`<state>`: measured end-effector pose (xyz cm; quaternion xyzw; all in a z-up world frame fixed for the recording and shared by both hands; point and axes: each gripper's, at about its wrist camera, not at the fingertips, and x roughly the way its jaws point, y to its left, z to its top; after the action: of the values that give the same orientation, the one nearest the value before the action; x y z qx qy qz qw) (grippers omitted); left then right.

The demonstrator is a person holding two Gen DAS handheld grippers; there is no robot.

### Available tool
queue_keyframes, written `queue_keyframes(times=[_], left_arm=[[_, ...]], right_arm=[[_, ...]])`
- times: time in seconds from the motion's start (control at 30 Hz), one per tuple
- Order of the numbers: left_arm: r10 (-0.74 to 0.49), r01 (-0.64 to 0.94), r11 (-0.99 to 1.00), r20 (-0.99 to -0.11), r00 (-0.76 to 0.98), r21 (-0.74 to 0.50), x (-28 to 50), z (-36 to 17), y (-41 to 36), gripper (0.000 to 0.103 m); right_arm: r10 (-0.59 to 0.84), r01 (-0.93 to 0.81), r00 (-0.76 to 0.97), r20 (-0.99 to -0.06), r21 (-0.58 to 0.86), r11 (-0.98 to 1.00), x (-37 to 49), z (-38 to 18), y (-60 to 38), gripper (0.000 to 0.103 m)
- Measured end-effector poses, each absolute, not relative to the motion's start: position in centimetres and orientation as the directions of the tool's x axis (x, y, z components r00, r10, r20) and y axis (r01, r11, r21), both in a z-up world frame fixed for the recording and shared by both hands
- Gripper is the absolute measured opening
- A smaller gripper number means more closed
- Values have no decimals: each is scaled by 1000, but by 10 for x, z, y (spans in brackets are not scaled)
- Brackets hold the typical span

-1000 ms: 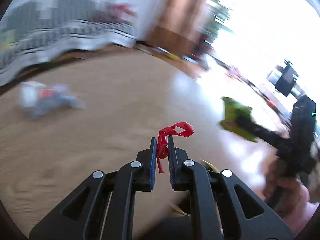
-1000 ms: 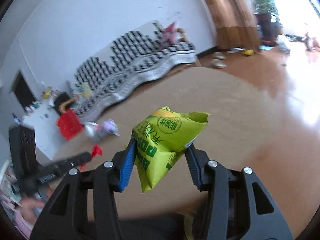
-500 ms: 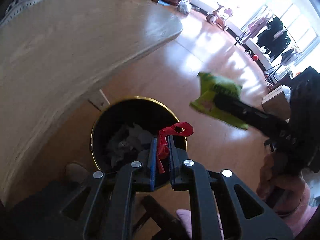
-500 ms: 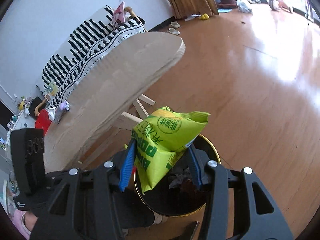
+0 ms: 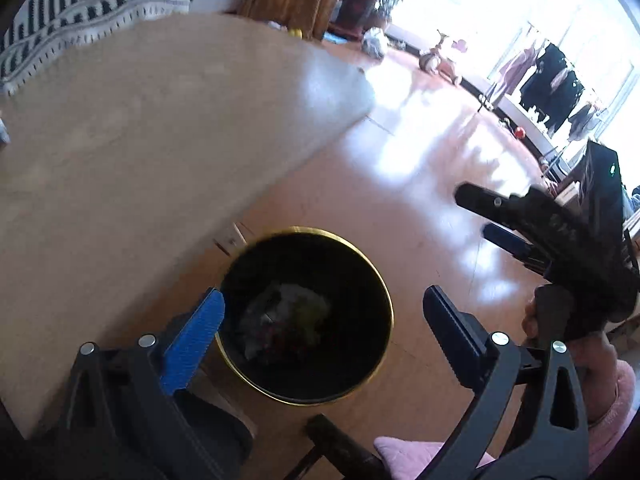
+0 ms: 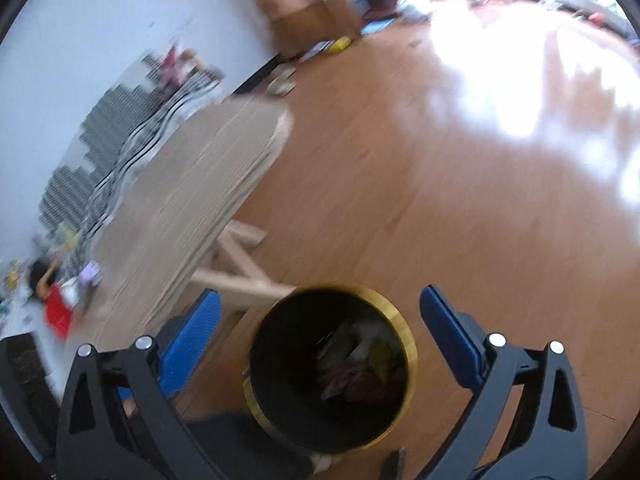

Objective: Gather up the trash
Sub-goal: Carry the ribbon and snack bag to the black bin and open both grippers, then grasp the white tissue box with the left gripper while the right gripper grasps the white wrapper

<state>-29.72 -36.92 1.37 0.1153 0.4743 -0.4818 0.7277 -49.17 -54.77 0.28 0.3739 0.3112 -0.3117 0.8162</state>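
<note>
Both the left gripper [image 5: 322, 312] and right gripper [image 6: 318, 314] have just sprung wide and empty, the trash bin [image 5: 384, 280] at twelve o'clock below each. Only the left view shows the right gripper, at three o'clock.

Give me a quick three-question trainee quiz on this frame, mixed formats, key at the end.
1. True or false: the left claw grips a red scrap.
2. The black bin has a rim of which colour? A) silver B) gold C) red
3. Fill in: the bin stands on the floor beside the wooden ____.

Key: 1. False; both claws have just been opening, with nothing between the jaws. The right claw hangs empty over the bin too. 2. B. 3. table.
</note>
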Motion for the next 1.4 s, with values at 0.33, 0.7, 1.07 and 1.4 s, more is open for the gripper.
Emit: queue_keyframes(times=[0.33, 0.7, 1.07, 1.4], left_arm=[[-592, 655, 720, -695, 409, -228, -227, 91, -232, 97], [-358, 388, 910, -750, 557, -146, -135, 72, -105, 97], [-310, 329, 934, -769, 560, -137, 14, 68, -110, 97], [-321, 315, 933, -799, 508, -174, 87, 37, -135, 97]], right_arm=[[-371, 662, 619, -692, 206, 720, -457, 23, -510, 96], [-245, 512, 702, -669, 235, 826, -368, 51, -461, 96], [-150, 173, 745, -650, -29, 985, -185, 83, -364, 96], [-74, -81, 642, -763, -164, 983, -33, 29, -297, 96]])
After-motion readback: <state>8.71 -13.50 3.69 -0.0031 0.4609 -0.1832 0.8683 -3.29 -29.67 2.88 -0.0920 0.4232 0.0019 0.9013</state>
